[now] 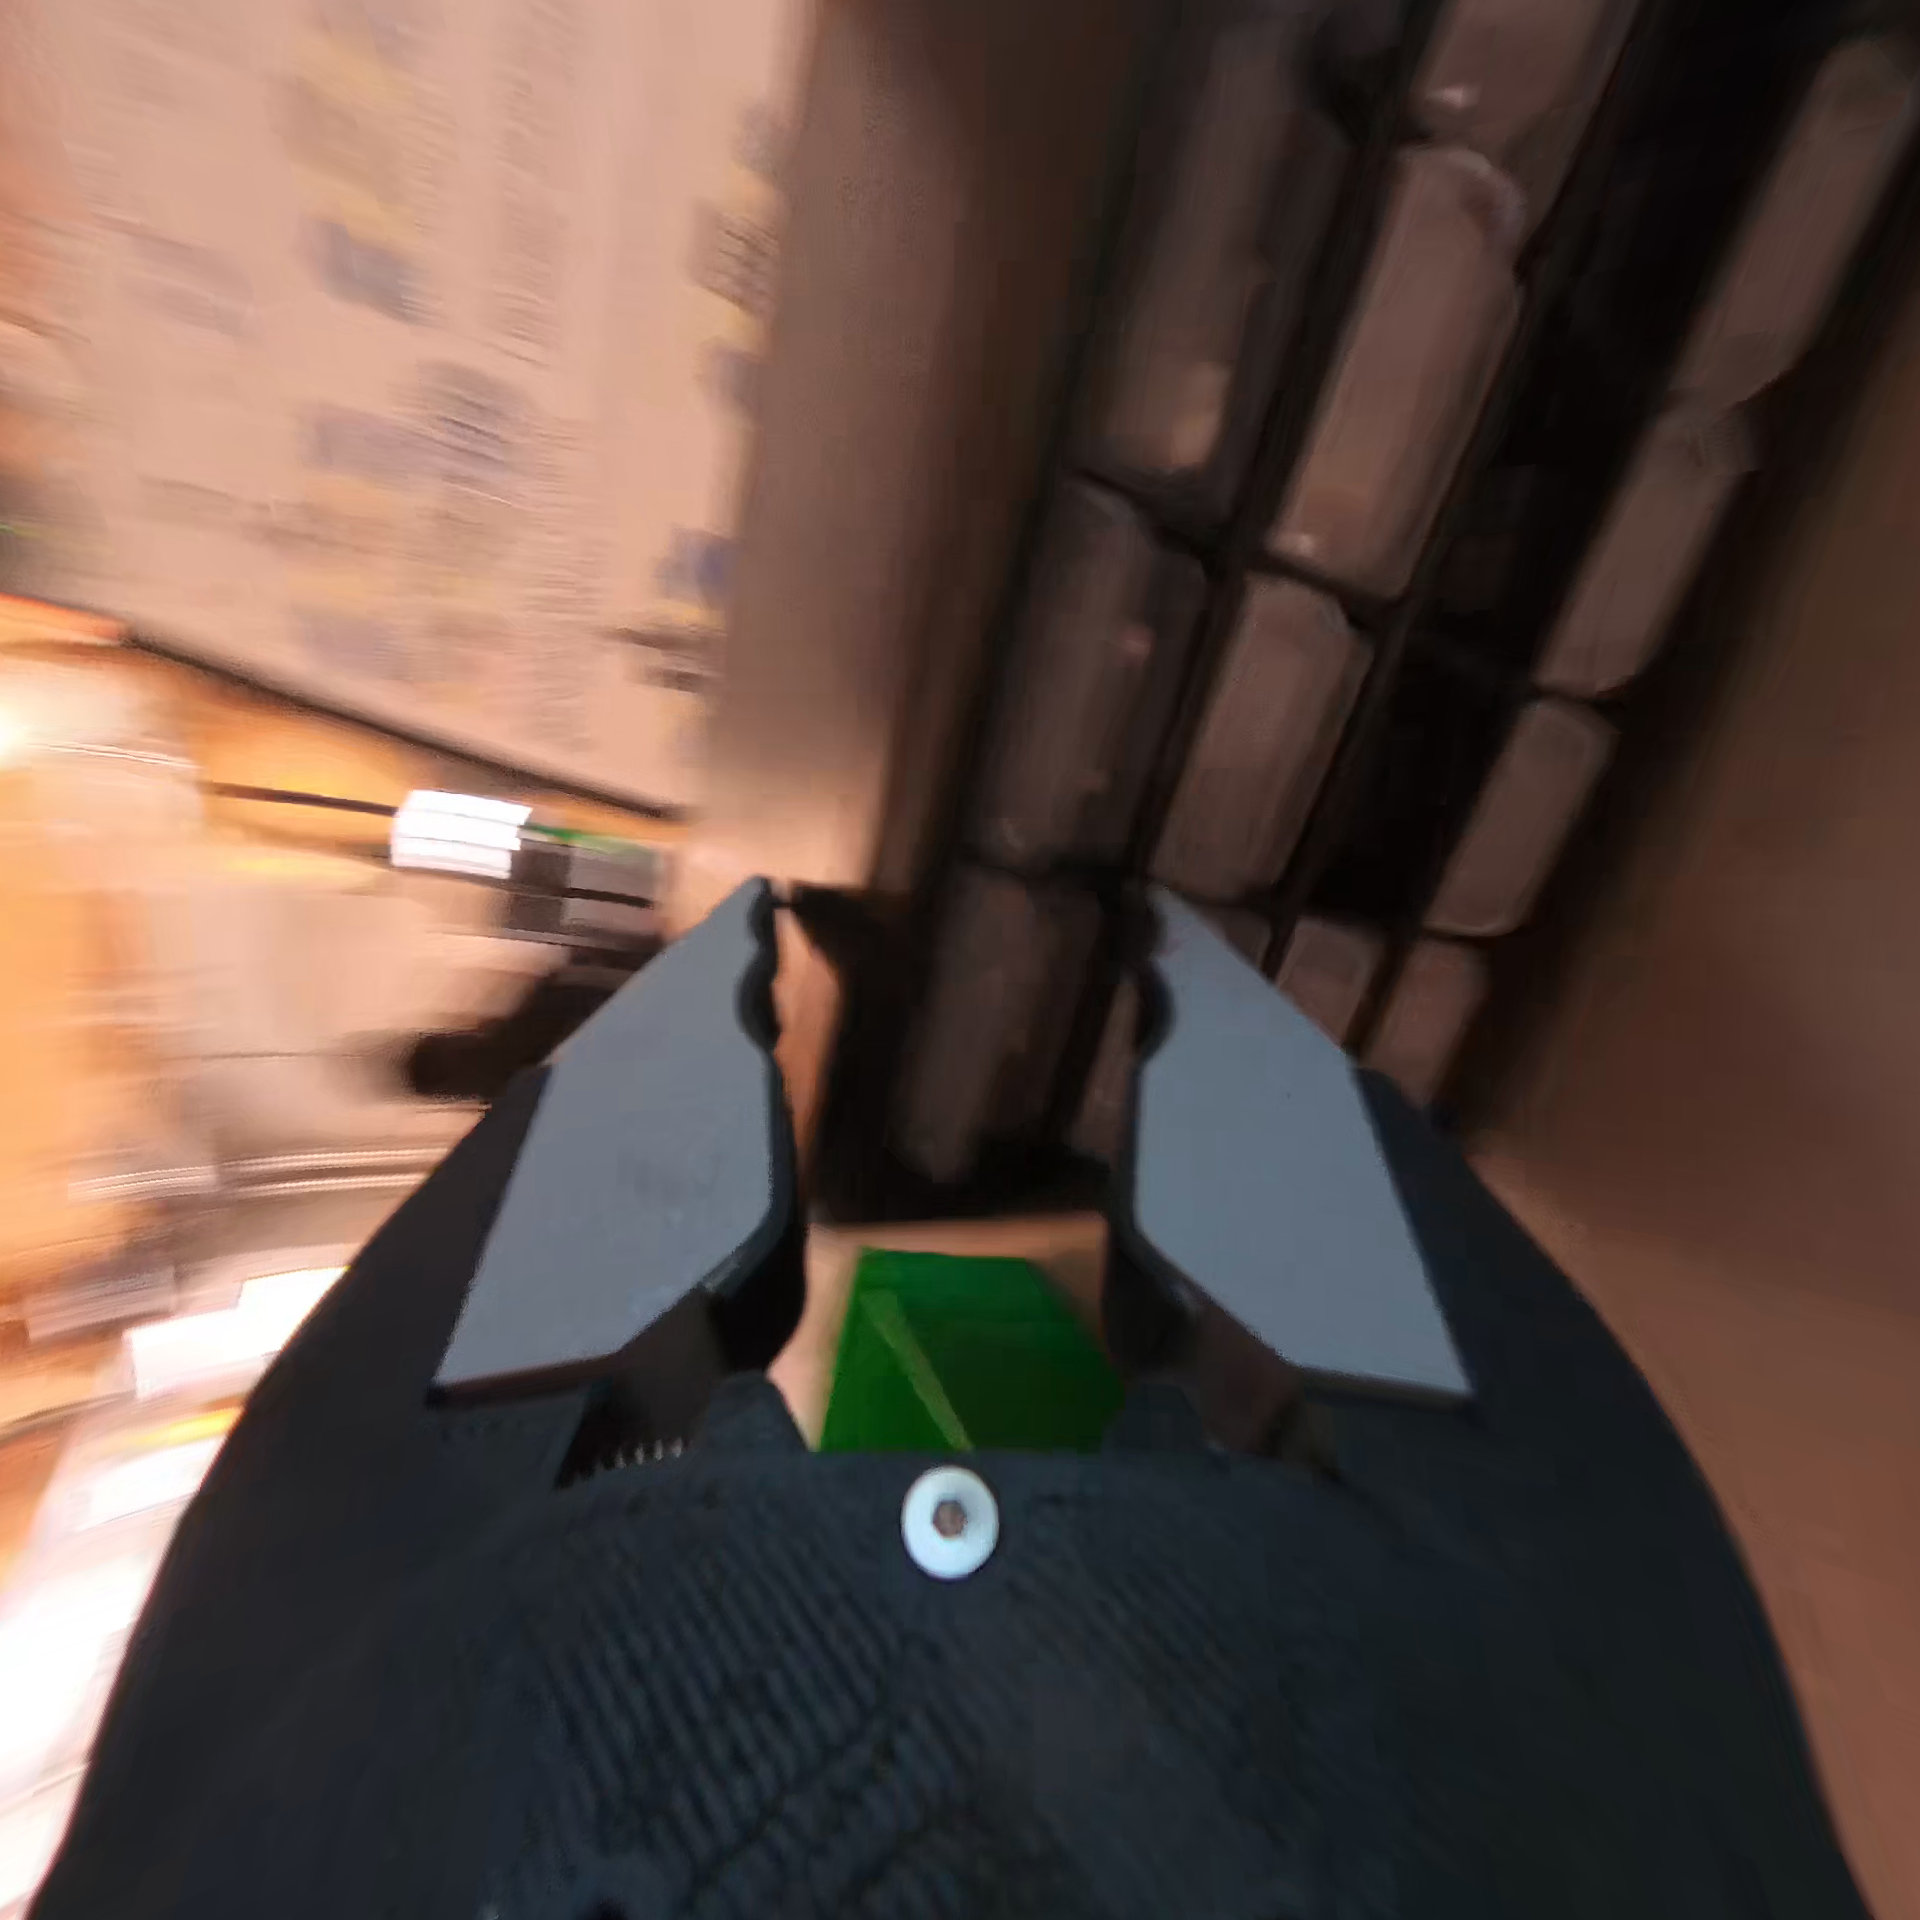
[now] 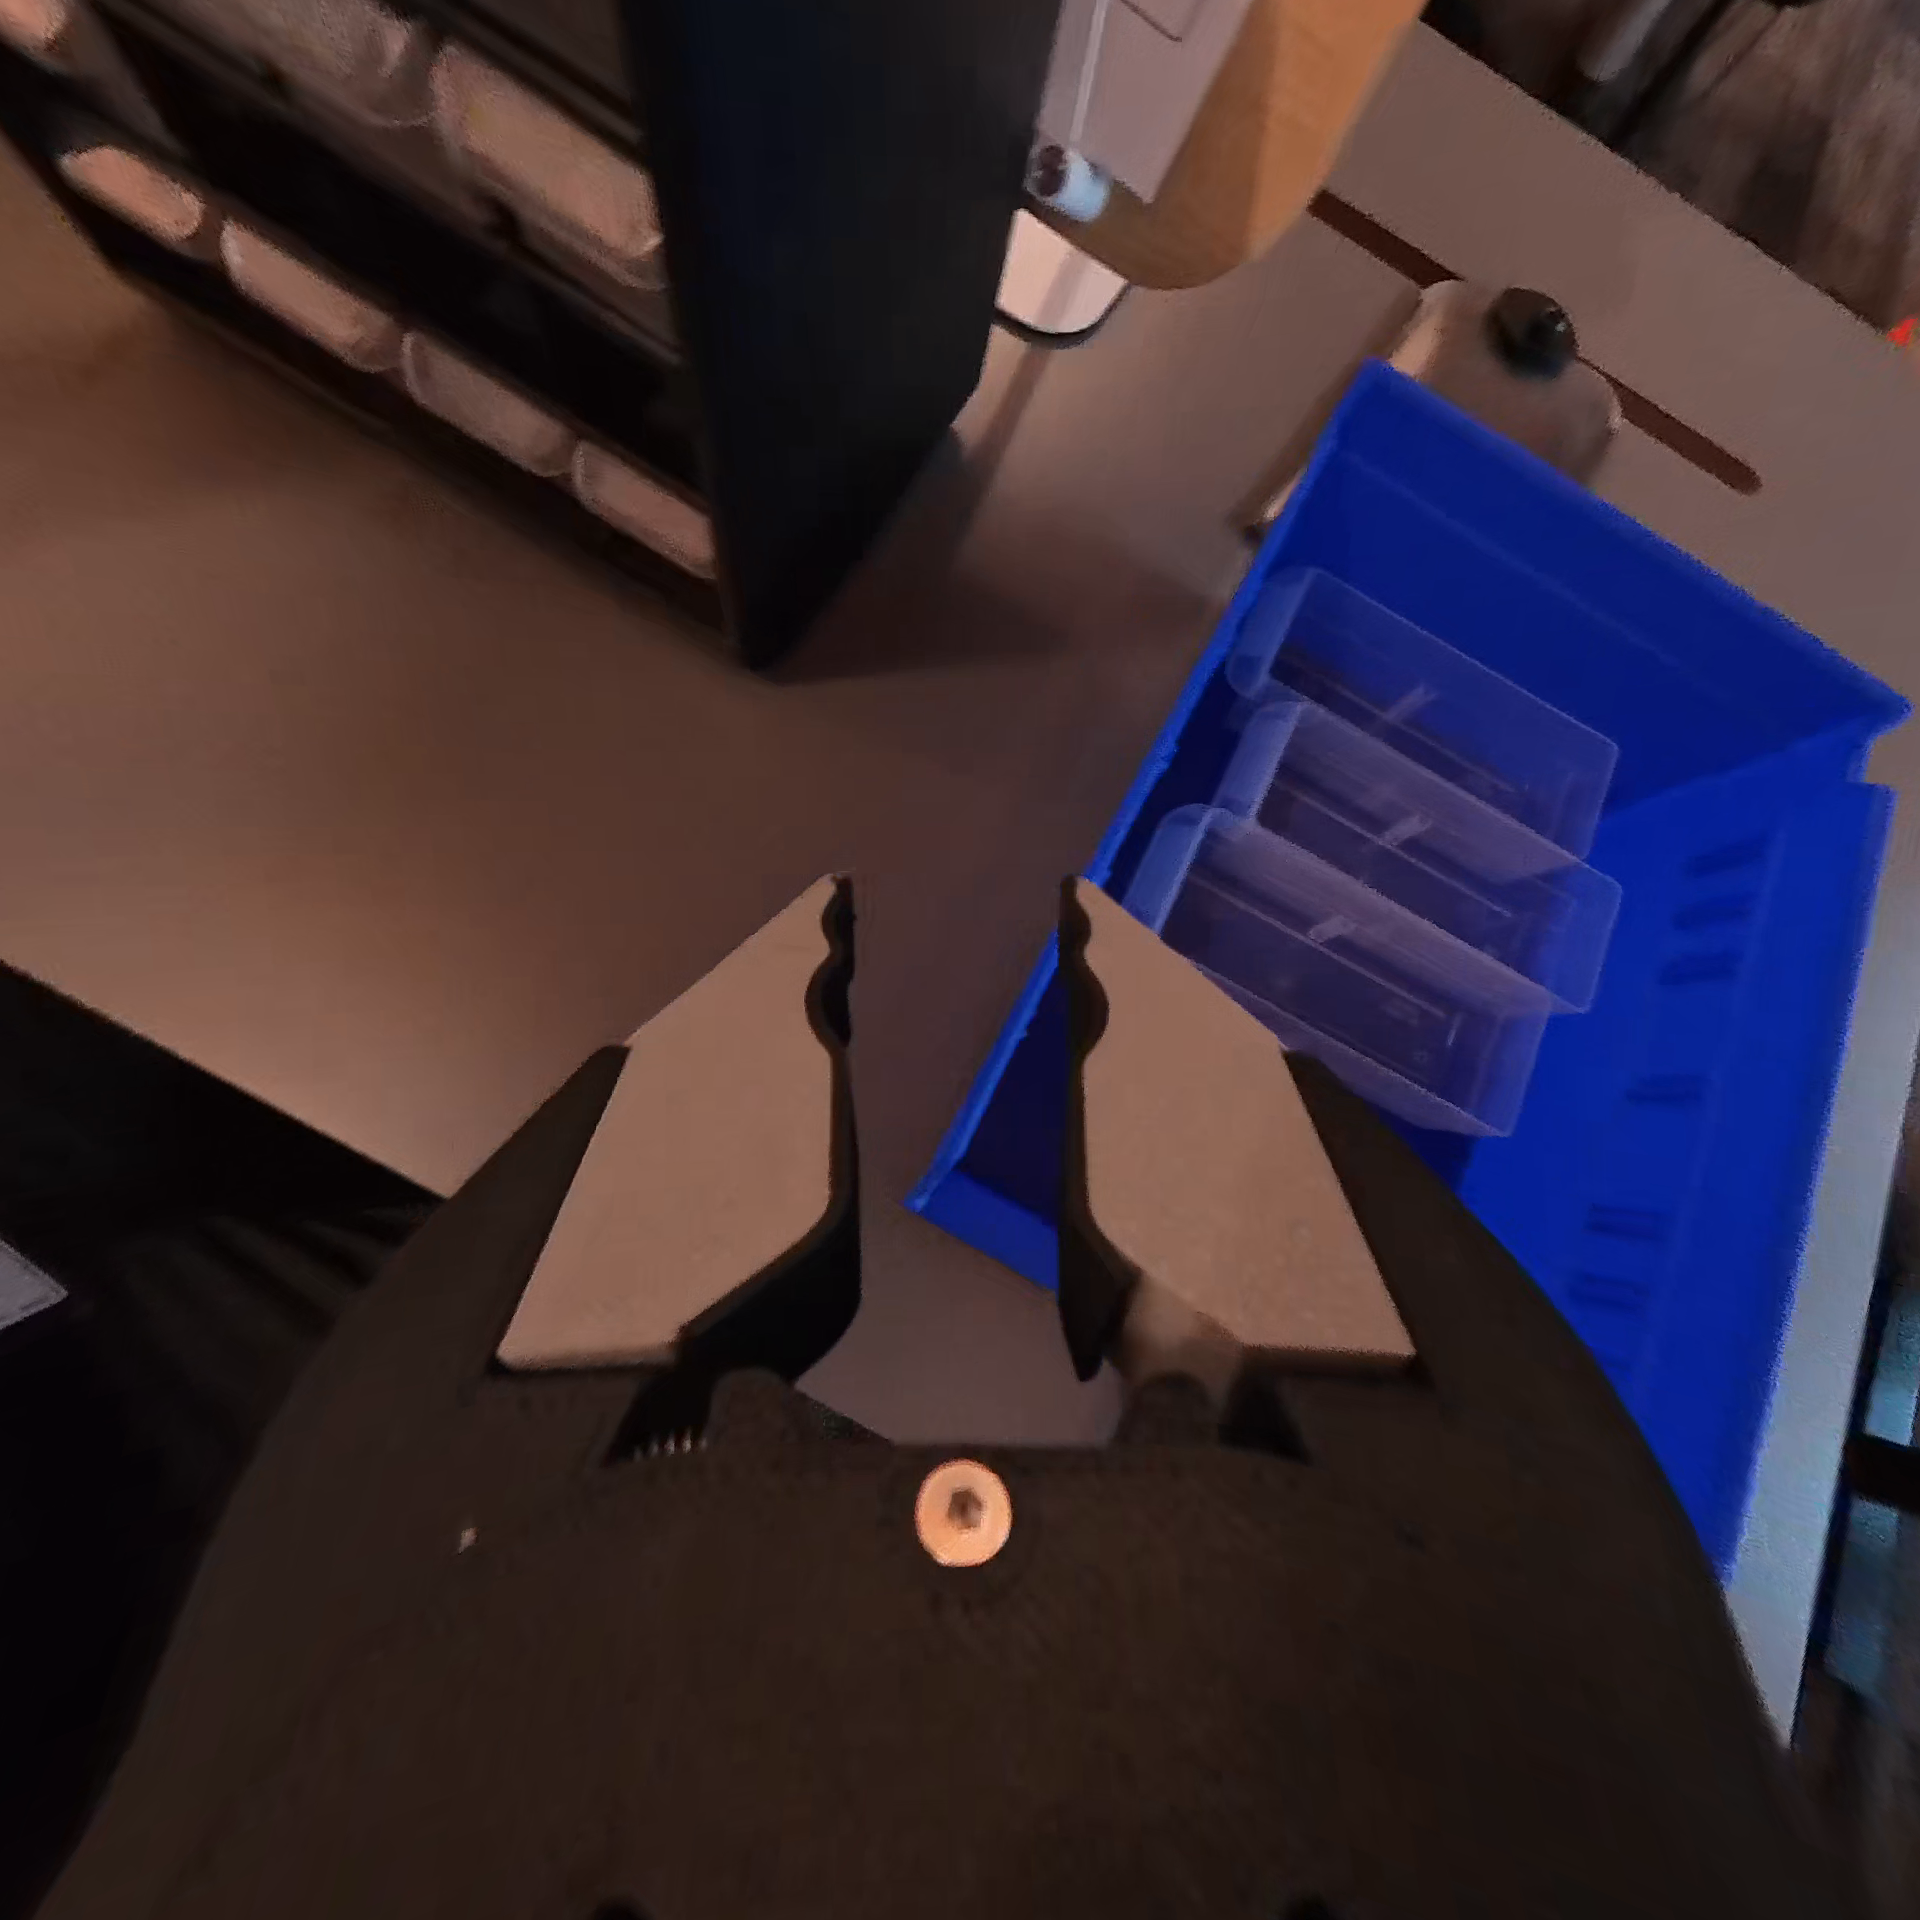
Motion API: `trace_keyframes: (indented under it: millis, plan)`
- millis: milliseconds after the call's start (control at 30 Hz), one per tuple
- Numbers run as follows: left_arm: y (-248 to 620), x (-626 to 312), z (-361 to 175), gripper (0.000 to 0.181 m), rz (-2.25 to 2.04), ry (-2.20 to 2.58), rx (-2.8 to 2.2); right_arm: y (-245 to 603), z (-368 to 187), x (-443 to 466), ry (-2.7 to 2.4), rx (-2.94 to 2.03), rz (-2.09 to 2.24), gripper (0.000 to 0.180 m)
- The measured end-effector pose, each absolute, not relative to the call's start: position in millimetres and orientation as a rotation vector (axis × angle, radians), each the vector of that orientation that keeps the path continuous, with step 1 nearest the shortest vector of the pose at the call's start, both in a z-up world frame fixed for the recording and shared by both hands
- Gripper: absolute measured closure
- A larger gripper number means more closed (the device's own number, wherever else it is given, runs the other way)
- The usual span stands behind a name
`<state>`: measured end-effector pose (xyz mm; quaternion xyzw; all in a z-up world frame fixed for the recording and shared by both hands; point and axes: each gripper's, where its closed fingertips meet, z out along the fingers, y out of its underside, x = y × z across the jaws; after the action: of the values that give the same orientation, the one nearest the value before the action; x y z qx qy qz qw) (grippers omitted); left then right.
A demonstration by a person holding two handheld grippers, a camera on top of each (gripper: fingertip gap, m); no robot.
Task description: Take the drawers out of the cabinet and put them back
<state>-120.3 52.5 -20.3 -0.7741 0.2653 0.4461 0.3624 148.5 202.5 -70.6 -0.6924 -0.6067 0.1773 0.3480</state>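
The black drawer cabinet (image 1: pixel 1299 582) with rows of clear drawers stands ahead in the left wrist view, tilted in the frame; some slots look dark and empty. It also shows at the upper left of the right wrist view (image 2: pixel 395 281). My left gripper (image 1: pixel 956 914) is open and empty, just short of the cabinet's lower drawers. My right gripper (image 2: pixel 956 904) is open and empty above the table, beside a blue bin (image 2: pixel 1662 1039) that holds three clear drawers (image 2: pixel 1382 862).
A green bin (image 1: pixel 966 1351) lies below the left gripper's jaws. The other gripper's black body (image 2: pixel 821 312) hangs in front of the cabinet in the right wrist view. A wooden piece (image 2: pixel 1268 135) and a white table (image 2: pixel 416 779) lie beyond. The left background is blurred.
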Motion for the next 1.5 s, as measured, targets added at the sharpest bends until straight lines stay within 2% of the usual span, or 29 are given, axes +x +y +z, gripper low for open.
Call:
trace_keyframes:
  millis: [67,100,200,267,333,633,700,933,1067,1500]
  plan:
    - [33,-102,-21,0.124,1.304,0.680,-1.753,192,-75,149,-1.606,-1.777,0.459,0.137]
    - [24,-91,-28,0.134,1.337,0.686,-1.662,188,-76,148,-1.619,-1.771,0.464,0.134]
    - [9,-83,-70,0.156,1.393,0.689,-1.566,175,-69,141,-1.641,-1.737,0.506,0.131]
    - [9,-96,-94,0.151,1.476,0.698,-1.552,167,-62,135,-1.646,-1.706,0.542,0.131]
    - [13,-114,-108,0.138,1.572,0.722,-1.555,158,-56,131,-1.656,-1.681,0.577,0.131]
    - [25,-125,-119,0.138,1.796,0.888,-1.411,141,-48,136,-1.661,-1.632,0.627,0.129]
    - [23,-121,-116,0.148,1.809,0.872,-1.355,139,-48,137,-1.665,-1.627,0.628,0.129]
    - [32,-123,-103,0.156,1.806,0.874,-1.322,138,-46,141,-1.662,-1.622,0.638,0.129]
    - [34,-121,-106,0.175,1.839,0.916,-1.310,136,-48,143,-1.654,-1.626,0.675,0.129]
    - [1,-87,-105,0.176,1.695,0.842,-1.385,109,-82,140,-1.805,-1.593,0.614,0.128]
